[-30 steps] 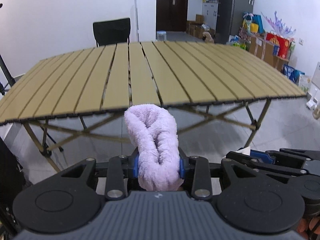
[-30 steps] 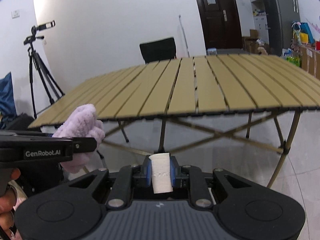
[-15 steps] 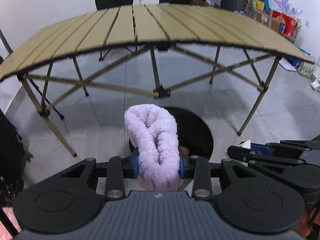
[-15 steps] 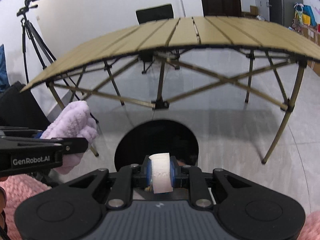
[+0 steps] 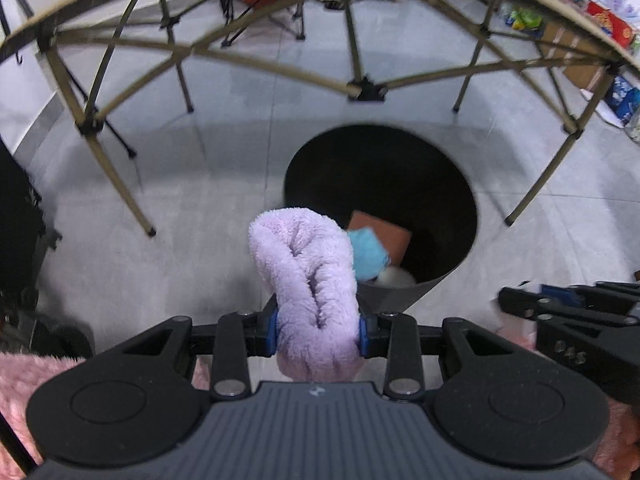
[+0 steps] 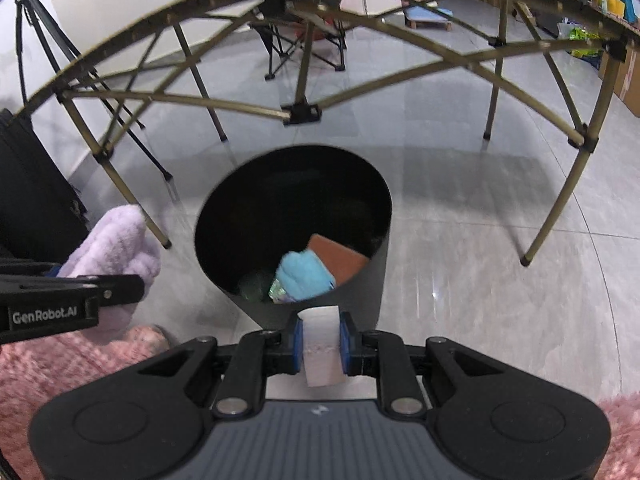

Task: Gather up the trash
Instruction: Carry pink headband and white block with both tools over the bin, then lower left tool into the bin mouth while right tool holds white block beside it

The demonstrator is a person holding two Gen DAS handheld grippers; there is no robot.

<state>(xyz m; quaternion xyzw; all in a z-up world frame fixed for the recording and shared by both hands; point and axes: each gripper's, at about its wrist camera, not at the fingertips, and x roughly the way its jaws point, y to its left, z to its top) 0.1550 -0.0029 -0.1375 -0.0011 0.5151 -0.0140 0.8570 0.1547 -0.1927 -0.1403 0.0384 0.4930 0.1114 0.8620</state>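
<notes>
left gripper clamped on lilac fluffy cloth, near black bin rim | right gripper pinching white paper roll beside bin | right view only: green item in bin | left view only: white wad

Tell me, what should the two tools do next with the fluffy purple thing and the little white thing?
Probably move forward over the black bin, then open. The left tool grips the purple cloth, the right tool the white piece, both short of the rim.
</notes>
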